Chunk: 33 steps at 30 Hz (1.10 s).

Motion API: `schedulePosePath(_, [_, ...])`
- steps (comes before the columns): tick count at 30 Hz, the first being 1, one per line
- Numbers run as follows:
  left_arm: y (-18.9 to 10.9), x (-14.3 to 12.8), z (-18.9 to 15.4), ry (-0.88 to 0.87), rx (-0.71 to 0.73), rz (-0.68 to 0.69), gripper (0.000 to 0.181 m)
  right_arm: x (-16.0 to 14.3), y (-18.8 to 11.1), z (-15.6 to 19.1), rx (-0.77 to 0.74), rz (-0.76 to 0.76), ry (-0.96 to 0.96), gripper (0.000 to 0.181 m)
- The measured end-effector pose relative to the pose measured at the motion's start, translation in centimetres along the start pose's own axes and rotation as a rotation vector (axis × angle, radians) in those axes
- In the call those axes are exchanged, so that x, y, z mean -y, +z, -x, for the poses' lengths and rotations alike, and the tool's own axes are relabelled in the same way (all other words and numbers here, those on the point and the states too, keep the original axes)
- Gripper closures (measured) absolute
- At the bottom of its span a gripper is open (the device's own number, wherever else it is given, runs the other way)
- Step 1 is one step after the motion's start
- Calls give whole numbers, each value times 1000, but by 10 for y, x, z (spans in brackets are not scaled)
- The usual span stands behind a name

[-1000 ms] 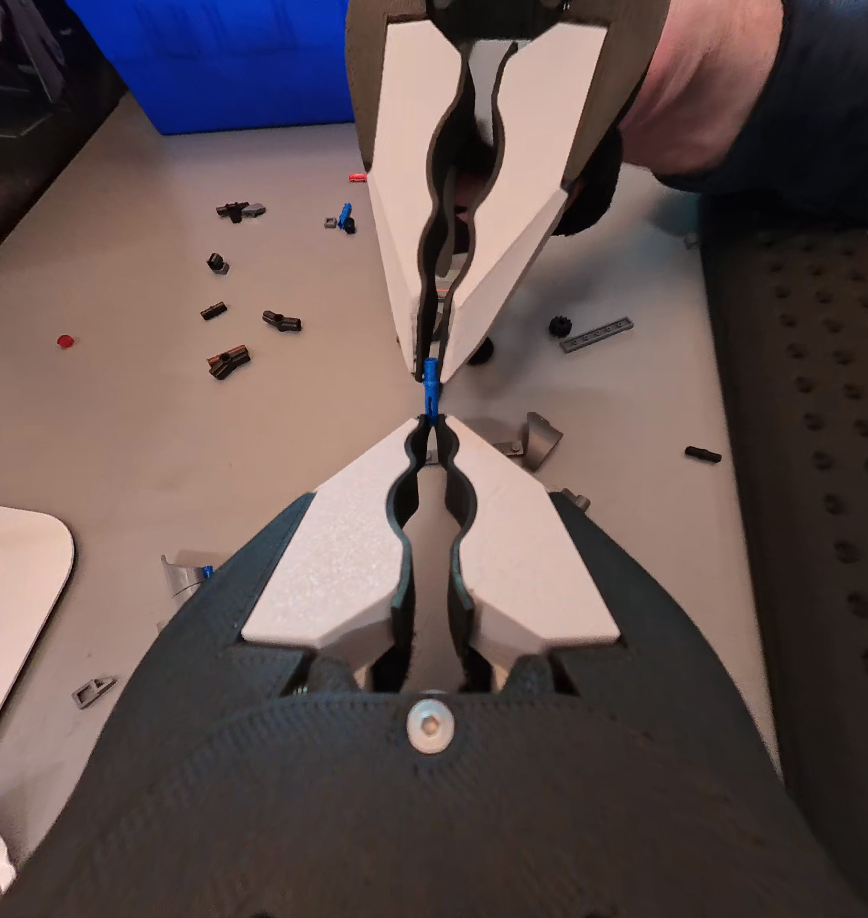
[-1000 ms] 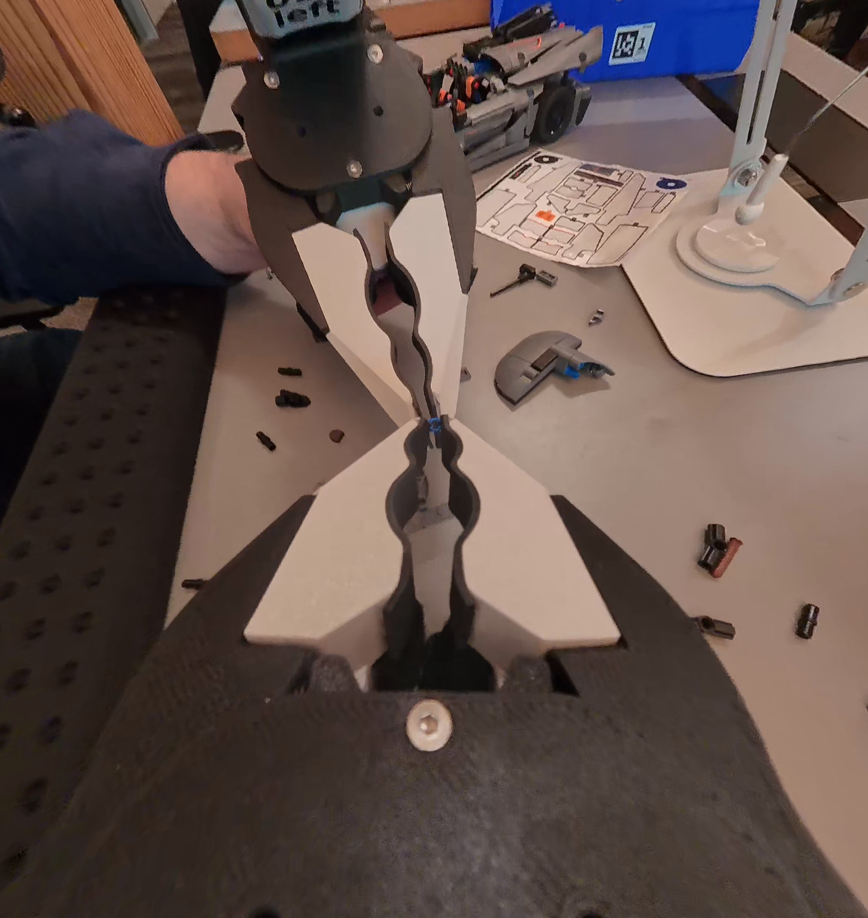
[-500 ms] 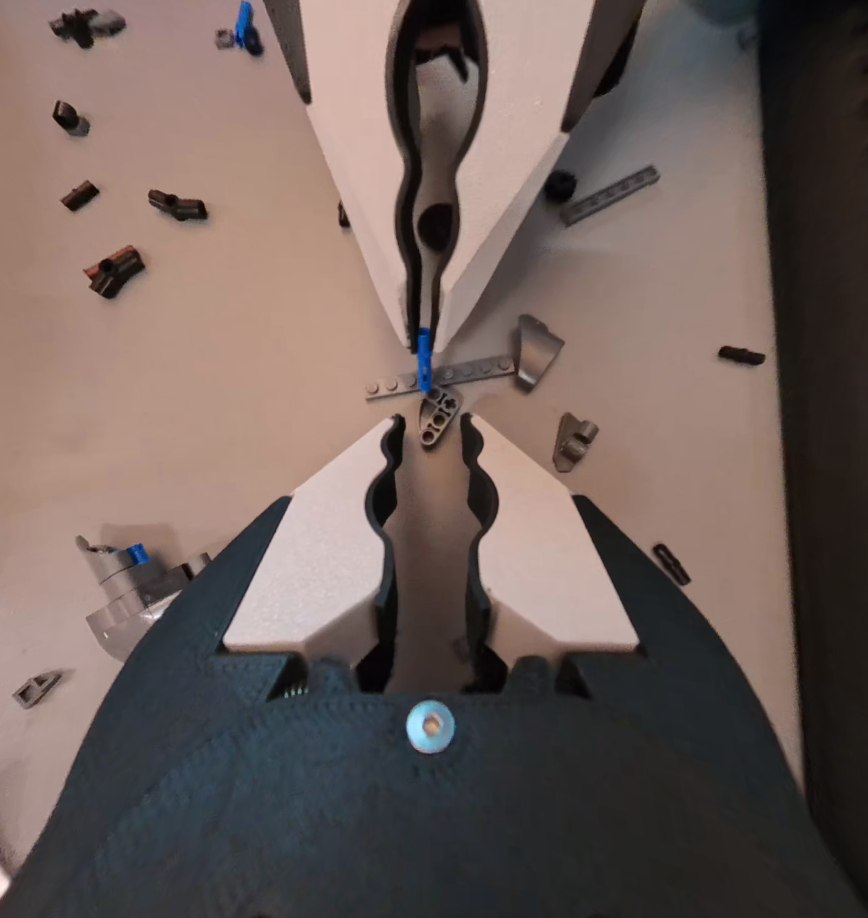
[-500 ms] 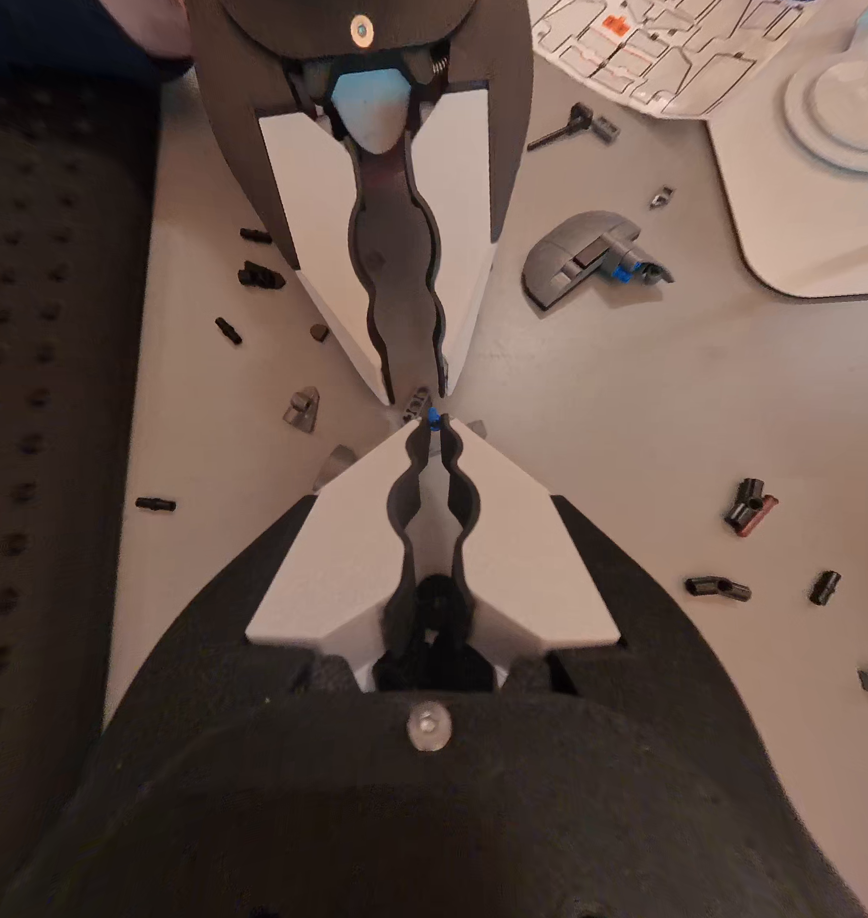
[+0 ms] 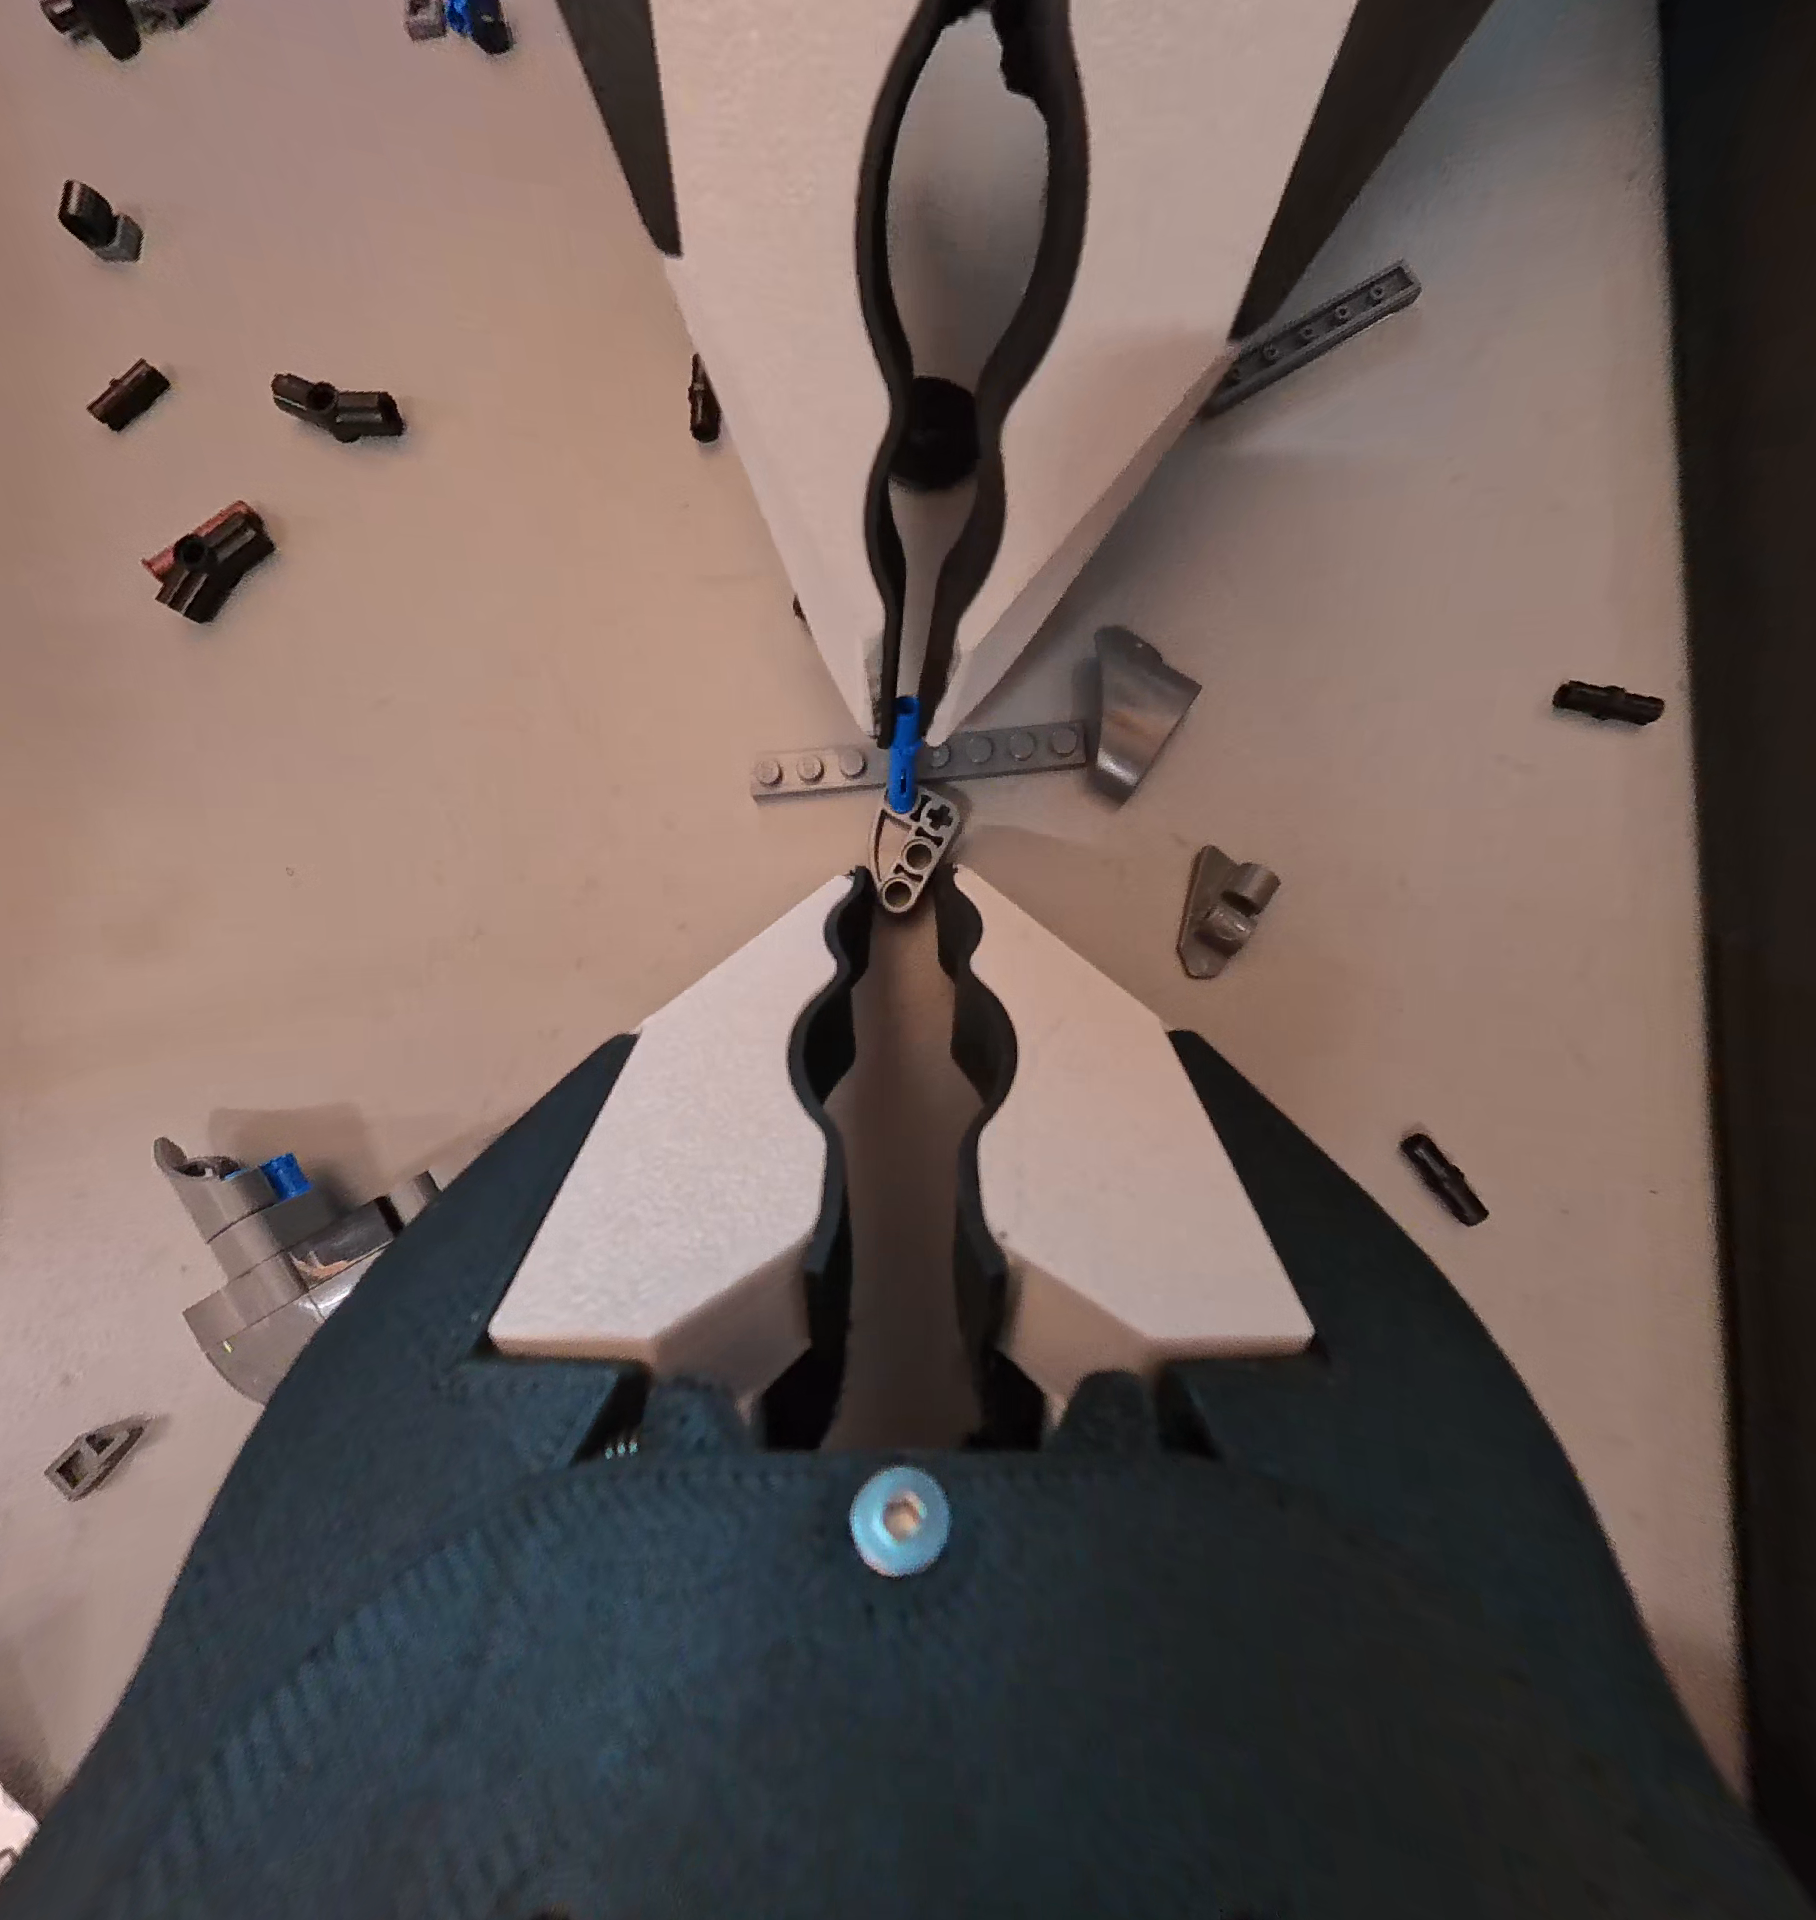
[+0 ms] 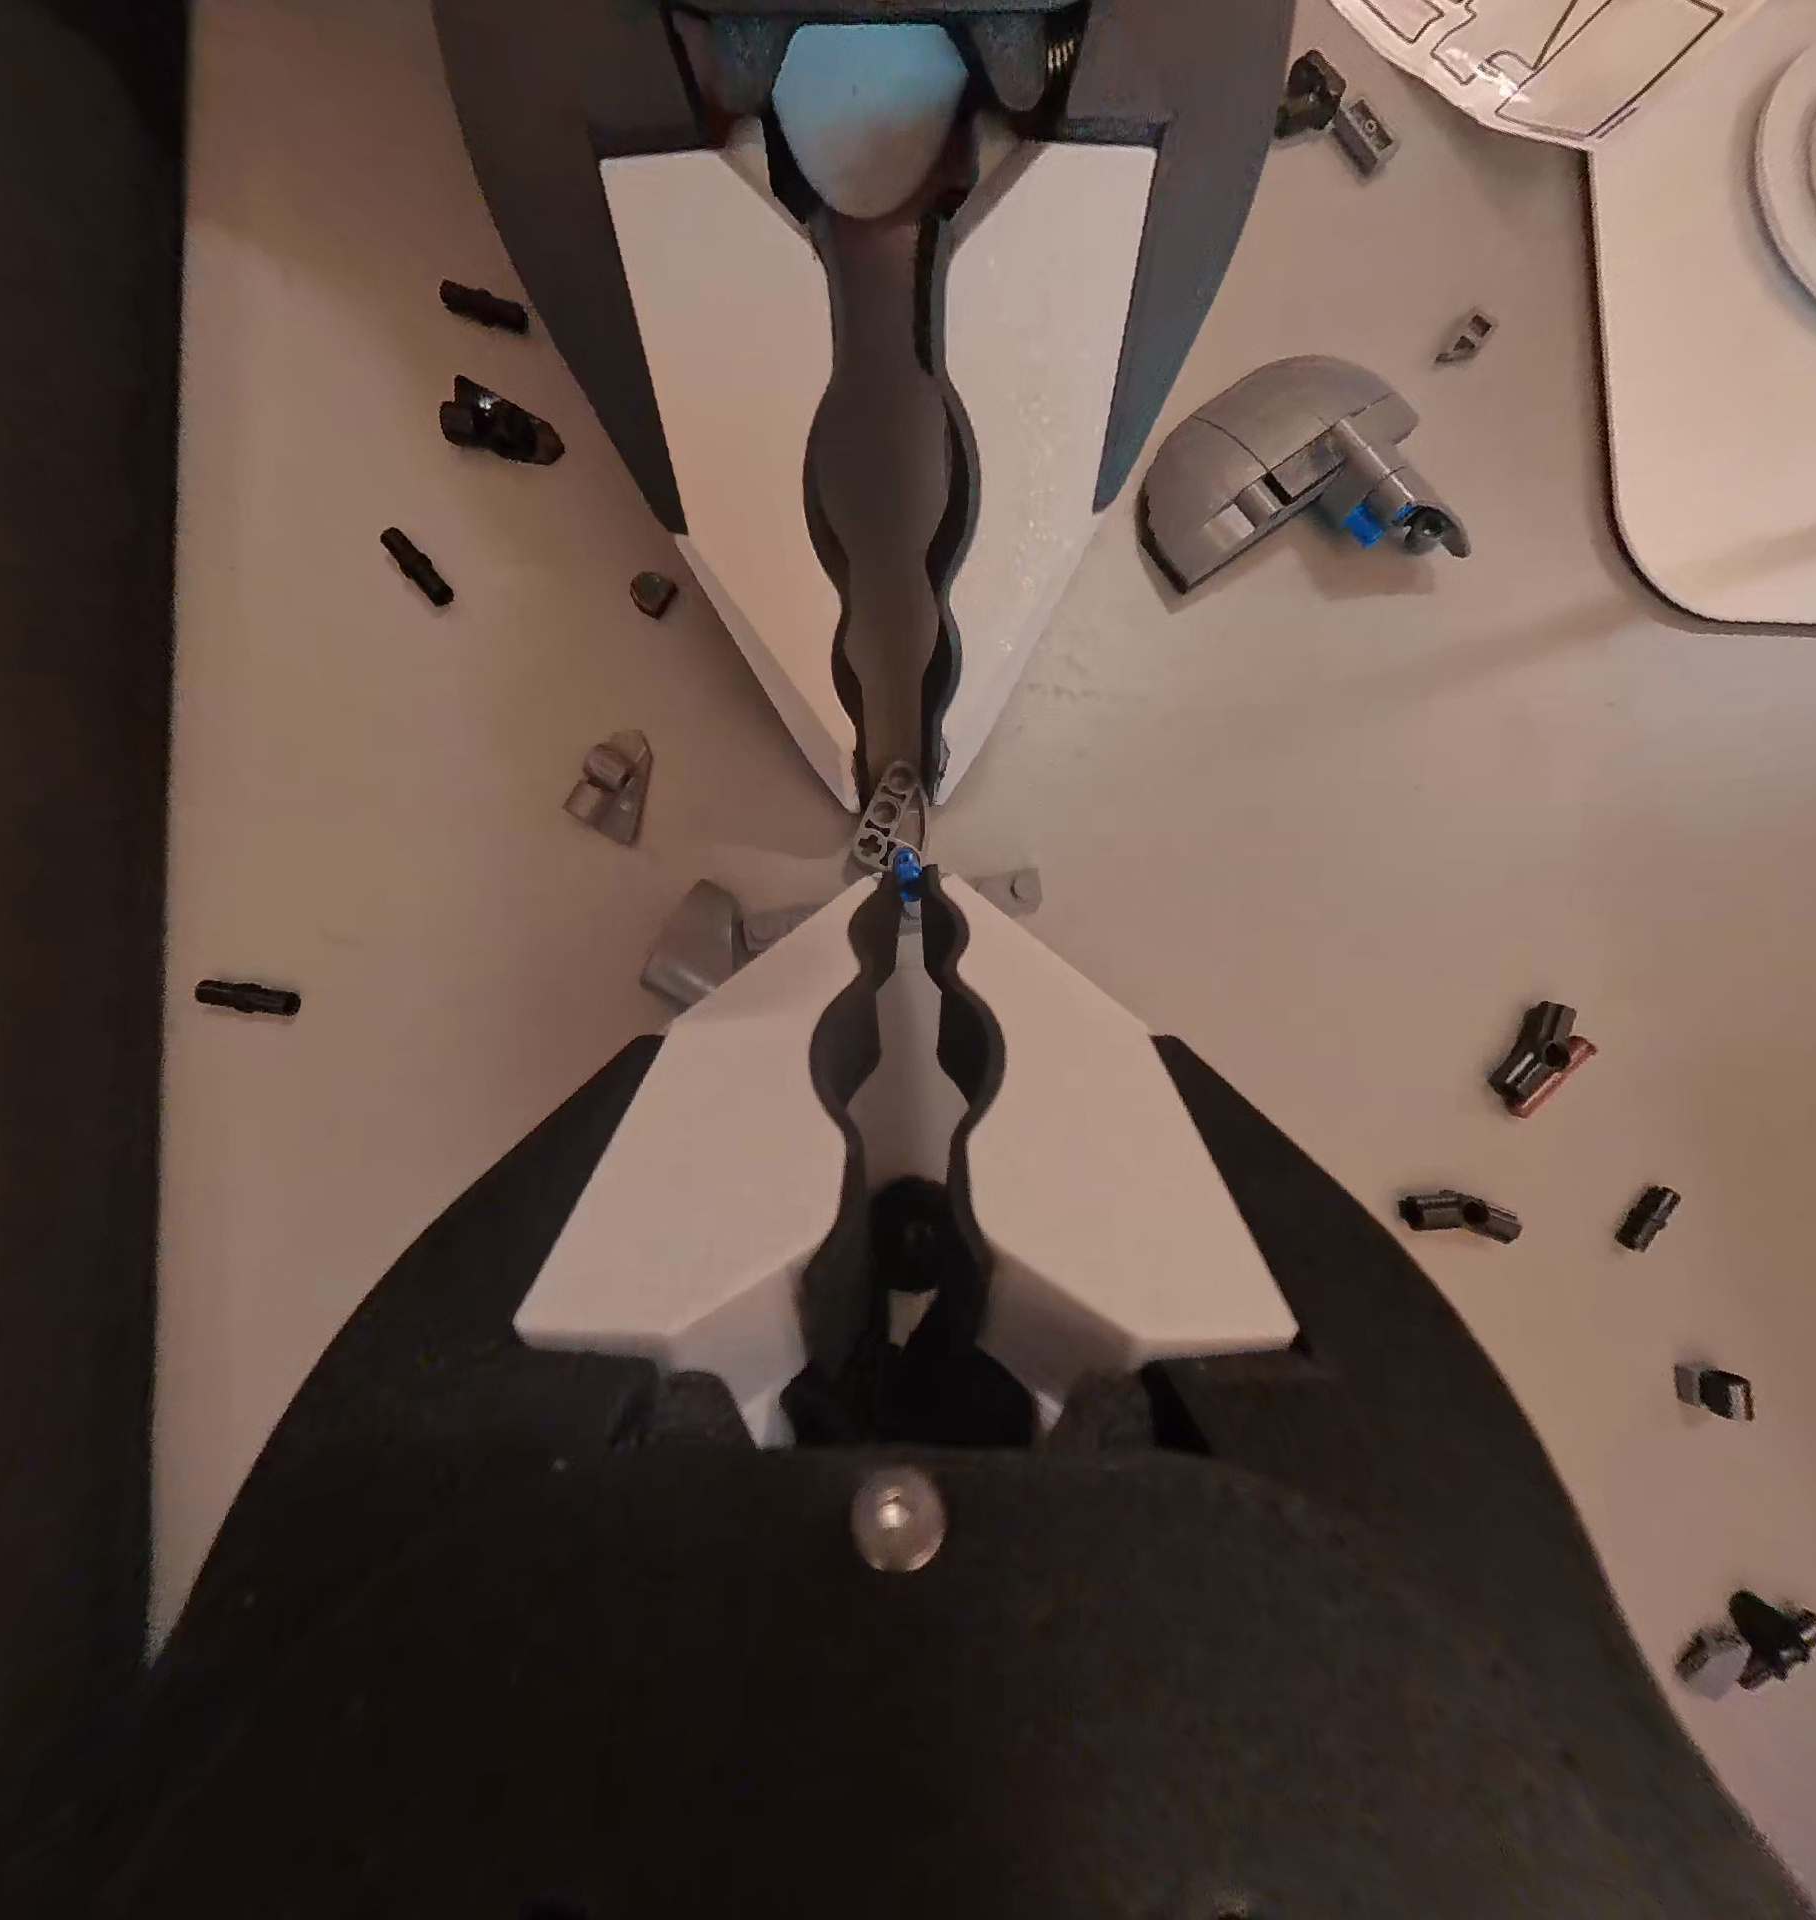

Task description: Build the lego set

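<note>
Downward, both grippers [image 5: 896,883] [image 6: 906,894] tip-to-tip over the table [image 5: 364,831].

The bench [image 5: 416,831] is looking smooth and matt. The left gripper [image 5: 904,894] is showing ribbed, printed black plastic — its screw [image 5: 899,1536] is gleaming metal. The grey curved piece [image 5: 1132,727] is shining glossy plastic.
</note>
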<state>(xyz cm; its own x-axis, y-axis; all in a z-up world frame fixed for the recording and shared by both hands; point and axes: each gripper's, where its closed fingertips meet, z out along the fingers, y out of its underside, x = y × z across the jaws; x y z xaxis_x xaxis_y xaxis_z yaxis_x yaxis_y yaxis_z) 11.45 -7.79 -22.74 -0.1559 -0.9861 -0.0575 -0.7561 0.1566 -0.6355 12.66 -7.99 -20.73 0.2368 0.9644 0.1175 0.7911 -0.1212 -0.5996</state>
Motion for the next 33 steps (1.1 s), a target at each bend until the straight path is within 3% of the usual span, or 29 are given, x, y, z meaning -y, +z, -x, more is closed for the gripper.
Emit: schedulePosePath(33, [-1, 0, 0, 1, -20, -10, 172, 0, 1, 1, -38, 177, -91, 179])
